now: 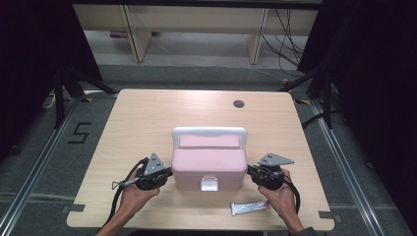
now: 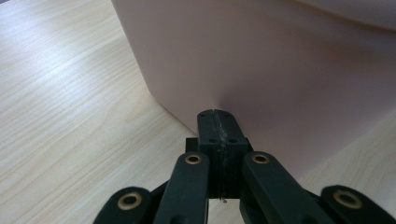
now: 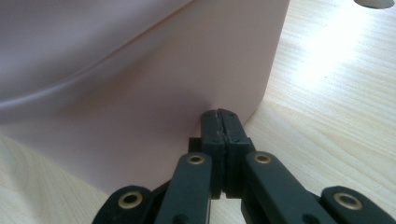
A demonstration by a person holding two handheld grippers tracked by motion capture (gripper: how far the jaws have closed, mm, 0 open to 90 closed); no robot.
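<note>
High view: pink lidded box [image 1: 209, 164] with white carry handle [image 1: 209, 132] folded back and white front latch [image 1: 209, 184], sitting lower centre of frame on light wood table [image 1: 147, 118]. Left gripper [image 1: 169, 172] at the box's left wall, right gripper [image 1: 249, 171] at its right wall, one on each side at about the same height in frame. A hand wraps each gripper body from the bottom edge; grey three-cornered plates sit on top of both.

Left gripper view: jaws clenched together, no gap between the tips, nothing between them. Closed tips at centre of frame, pressed against or just short of the pink wall; contact itself can't be resolved. Box corner and wood grain lie to the upper left of frame.

Right gripper view: same picture mirrored. Jaws pinched fully together, empty, tips at centre of frame right at the pink wall, touching or nearly so. Box corner and bare table fall to the right of frame.

High view, lower right: small silvery tube [image 1: 250, 208] lying flat on the table just below the right gripper, beside the hand, clear of the box
</note>
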